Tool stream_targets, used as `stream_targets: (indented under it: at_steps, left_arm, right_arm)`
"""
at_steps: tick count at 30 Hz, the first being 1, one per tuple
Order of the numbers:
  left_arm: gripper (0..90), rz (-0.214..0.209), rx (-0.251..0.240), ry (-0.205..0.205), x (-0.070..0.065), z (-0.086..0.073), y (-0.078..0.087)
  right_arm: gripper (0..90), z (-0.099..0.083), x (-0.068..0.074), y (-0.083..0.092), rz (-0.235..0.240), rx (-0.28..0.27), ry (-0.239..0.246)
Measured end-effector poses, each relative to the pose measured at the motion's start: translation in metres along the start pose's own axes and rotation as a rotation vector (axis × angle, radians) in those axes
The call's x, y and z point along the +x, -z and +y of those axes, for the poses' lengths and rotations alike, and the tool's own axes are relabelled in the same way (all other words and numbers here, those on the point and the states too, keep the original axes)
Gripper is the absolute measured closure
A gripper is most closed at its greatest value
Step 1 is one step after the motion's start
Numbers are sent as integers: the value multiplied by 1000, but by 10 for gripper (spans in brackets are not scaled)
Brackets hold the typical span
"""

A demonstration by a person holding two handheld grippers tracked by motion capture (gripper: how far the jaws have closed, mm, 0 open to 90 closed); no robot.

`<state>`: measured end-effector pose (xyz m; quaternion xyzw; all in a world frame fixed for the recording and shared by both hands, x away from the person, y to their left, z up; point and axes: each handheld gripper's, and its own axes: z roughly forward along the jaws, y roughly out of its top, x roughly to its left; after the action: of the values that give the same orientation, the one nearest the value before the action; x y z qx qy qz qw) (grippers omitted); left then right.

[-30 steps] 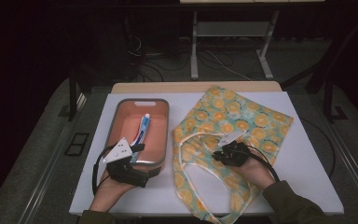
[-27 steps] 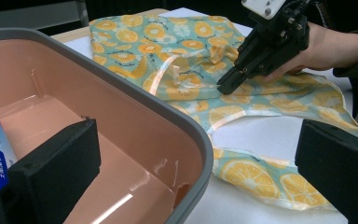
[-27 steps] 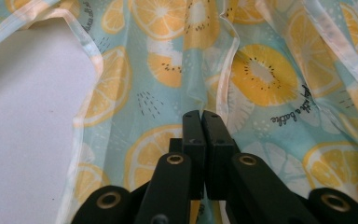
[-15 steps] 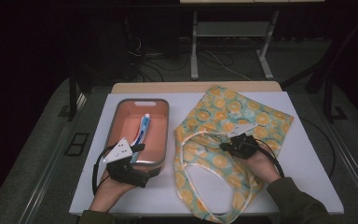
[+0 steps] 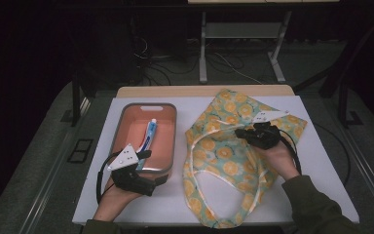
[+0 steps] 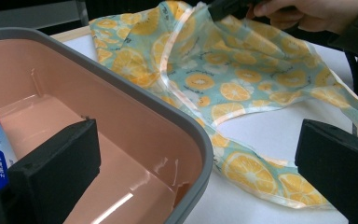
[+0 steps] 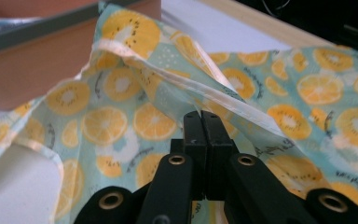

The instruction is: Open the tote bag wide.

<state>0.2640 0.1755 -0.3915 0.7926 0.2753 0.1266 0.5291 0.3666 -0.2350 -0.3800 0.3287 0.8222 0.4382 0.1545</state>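
Between right tongs [image 7: 200, 116], fruit-print bag's [image 7: 121, 121] rim

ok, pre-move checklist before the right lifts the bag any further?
1. Right hand-held gripper shut on bag edge: ok.
2. How much fabric is pinched: cannot tell.
3. Left hand-held gripper open, straddling bin wall: ok.
4. Toothpaste lying inside bin: ok.
5. Bag mouth open wide enough for packing: not ok, mostly flat.
6. Bag strap apart from bin: ok.

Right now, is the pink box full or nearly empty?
Nearly empty: the box holds one tube; the rest is bare floor.
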Motion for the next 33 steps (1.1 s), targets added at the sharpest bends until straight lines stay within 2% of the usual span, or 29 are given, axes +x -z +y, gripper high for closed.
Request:
stream_targets:
  at_steps: [7, 12, 16, 20, 26, 33]
  left_arm:
    - [0, 1, -2, 1, 0, 0, 0]
    - [0, -3, 1, 2, 0, 0, 0]
    - [0, -18, 1, 31, 2, 4, 1]
    - [0, -14, -2, 27, 4, 11, 2]
    - [0, 5, -14, 37, 13, 23, 5]
    - [6, 38, -14, 54, 32, 38, 1]
  right_arm:
    - [896, 10, -5, 9, 3, -52, -6]
    - [896, 6, -5, 7, 7, -30, -2]
    - [896, 4, -6, 5, 10, -18, 4]
    - [896, 3, -6, 4, 12, -12, 7]
    - [896, 3, -6, 5, 14, -10, 9]
    - [896, 2, -5, 5, 13, -10, 11]
